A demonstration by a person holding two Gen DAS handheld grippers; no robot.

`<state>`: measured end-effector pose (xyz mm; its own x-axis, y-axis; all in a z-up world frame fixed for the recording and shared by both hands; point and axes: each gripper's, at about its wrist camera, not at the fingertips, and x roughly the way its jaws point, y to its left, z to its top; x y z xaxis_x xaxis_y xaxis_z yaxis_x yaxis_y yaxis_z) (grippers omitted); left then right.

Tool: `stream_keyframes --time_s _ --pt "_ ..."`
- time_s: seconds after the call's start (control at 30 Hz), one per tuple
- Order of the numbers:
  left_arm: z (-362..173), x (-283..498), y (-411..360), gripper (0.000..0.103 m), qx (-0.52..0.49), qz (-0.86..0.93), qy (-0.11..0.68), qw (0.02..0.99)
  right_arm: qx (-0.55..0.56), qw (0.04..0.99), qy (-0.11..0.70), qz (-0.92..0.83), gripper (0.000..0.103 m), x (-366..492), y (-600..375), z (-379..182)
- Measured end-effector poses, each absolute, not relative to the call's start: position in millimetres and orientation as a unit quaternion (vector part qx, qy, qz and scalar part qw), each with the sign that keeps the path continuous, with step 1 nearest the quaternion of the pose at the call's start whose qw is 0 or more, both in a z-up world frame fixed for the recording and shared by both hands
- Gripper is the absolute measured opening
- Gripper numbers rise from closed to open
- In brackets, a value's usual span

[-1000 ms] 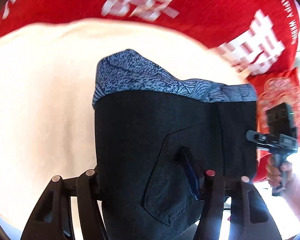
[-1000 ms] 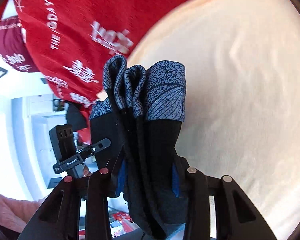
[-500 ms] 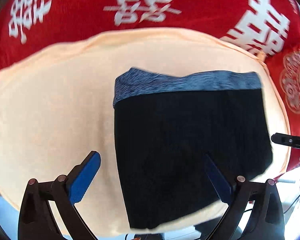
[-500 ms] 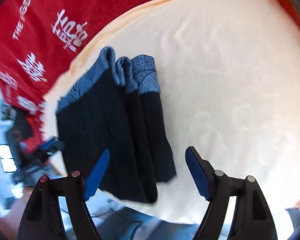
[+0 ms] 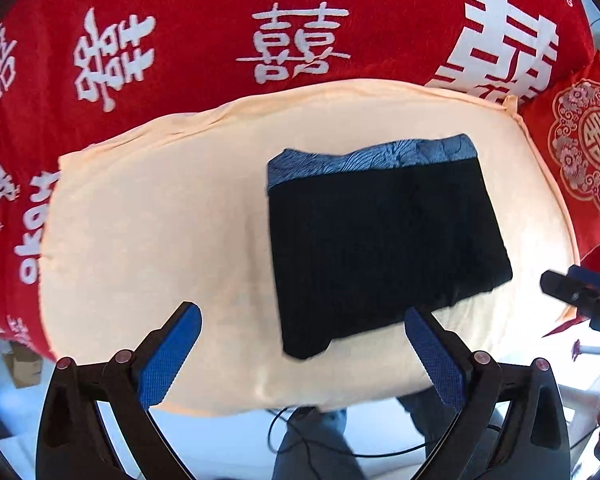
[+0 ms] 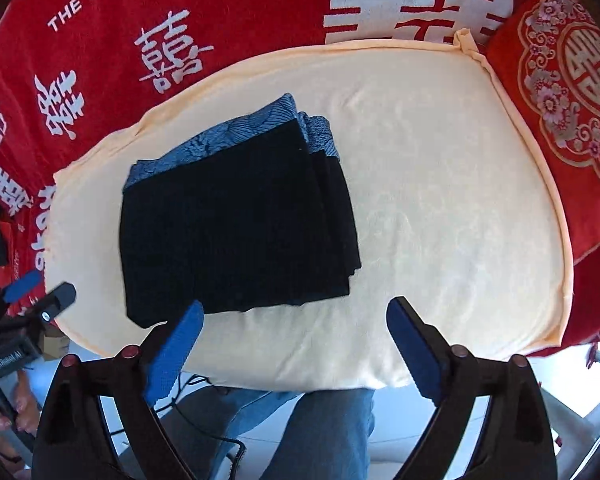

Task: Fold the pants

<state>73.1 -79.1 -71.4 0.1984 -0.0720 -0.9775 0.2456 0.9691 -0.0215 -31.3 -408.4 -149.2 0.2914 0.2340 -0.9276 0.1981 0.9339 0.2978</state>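
Note:
Black pants (image 5: 384, 248) with a blue patterned waistband lie folded into a compact stack on a cream cloth (image 5: 160, 220). The right wrist view shows the same pants (image 6: 236, 224) with several stacked layers along their right edge. My left gripper (image 5: 302, 344) hangs open above the near edge of the pants, nothing between its blue pads. My right gripper (image 6: 296, 340) is raised above the cloth just in front of the pants; its jaws are still opening and hold nothing. Each gripper shows at the side of the other's view.
The cream cloth (image 6: 440, 200) covers a table draped in a red cloth with white characters (image 5: 292, 48). A red embroidered cushion (image 6: 560, 80) lies at the right. A person's jeans-clad legs (image 6: 320, 428) stand at the near edge, with cables on the floor.
Both grippers were shut on the folded pants a second ago. They let go, opened wide and rose away; the pants now lie flat on the cream cloth.

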Motion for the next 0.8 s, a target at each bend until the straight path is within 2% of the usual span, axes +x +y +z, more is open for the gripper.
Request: stream_keyframes --time_s 0.4,0.8 --pt "-32 42 -52 0.102 0.068 -0.109 0.613 0.780 0.139 0.802 0.580 -0.016 0.094 -67 -363 -86" --pt "-16 28 -50 0.102 0.049 -0.073 0.611 0.787 0.093 0.804 0.587 0.020 0.094 -63 -350 -69"
